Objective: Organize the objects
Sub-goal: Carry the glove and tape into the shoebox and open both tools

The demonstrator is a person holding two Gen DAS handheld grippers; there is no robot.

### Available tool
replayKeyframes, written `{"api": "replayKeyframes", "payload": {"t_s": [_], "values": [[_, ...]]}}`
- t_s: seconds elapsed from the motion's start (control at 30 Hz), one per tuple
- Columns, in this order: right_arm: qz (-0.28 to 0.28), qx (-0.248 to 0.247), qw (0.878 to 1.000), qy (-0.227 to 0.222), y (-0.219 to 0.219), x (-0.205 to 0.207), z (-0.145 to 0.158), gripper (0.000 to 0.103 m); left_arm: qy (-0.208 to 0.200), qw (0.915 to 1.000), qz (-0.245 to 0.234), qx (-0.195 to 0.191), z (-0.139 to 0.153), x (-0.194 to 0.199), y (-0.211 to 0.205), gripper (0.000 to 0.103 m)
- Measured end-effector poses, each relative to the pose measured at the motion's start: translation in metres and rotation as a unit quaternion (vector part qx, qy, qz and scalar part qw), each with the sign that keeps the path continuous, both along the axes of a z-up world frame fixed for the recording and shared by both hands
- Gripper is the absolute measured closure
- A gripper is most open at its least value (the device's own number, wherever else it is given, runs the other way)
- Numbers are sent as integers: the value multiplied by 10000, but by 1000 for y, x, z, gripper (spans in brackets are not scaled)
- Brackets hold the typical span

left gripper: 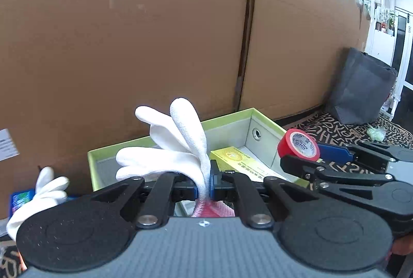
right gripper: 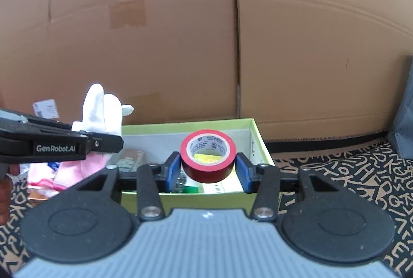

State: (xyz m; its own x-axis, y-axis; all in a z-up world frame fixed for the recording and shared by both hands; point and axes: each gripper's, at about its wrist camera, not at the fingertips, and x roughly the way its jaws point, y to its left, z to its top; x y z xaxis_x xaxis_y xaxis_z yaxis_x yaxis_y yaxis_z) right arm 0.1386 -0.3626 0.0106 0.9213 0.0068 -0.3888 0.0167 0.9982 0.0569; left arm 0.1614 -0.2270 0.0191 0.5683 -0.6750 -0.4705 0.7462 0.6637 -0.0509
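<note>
Two grips noted. Left wrist view: the left gripper (left gripper: 205, 183) pinches a white glove (left gripper: 178, 146) at lower centre, fingers up, clear of the green box (left gripper: 232, 118) for dropping in. Right wrist view: the right gripper (right gripper: 207, 169) clamps a red tape roll (right gripper: 207, 155) at centre, over the box's open top.

Home storage corner — cardboard boxes (right gripper: 180, 45)

A tall cardboard wall (right gripper: 180, 45) fills the back. At three o'clock a grey fabric bag (left gripper: 361, 87) stands on the black patterned cloth (right gripper: 348, 174).
</note>
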Motion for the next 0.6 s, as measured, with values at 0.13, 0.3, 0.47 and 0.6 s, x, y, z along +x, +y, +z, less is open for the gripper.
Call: {"api": "replayKeyframes", "payload": {"t_s": [0.13,0.3,0.47,0.6], "values": [[-51,-86,9999,17,-4,20,-2,57,63,10000,25,19,2,17,-16,97],[-22,-181,9998,72,-2,38,-14,46,-177,9995,258,45,-7,31,-30,58],[31,-422,9990,156,1,35,-30,1,-176,9981,584,15,-20,19,-9,6],[-63,-303,9995,58,3,21,-29,0,-344,9967,726,-100,-16,-2,17,6]]}}
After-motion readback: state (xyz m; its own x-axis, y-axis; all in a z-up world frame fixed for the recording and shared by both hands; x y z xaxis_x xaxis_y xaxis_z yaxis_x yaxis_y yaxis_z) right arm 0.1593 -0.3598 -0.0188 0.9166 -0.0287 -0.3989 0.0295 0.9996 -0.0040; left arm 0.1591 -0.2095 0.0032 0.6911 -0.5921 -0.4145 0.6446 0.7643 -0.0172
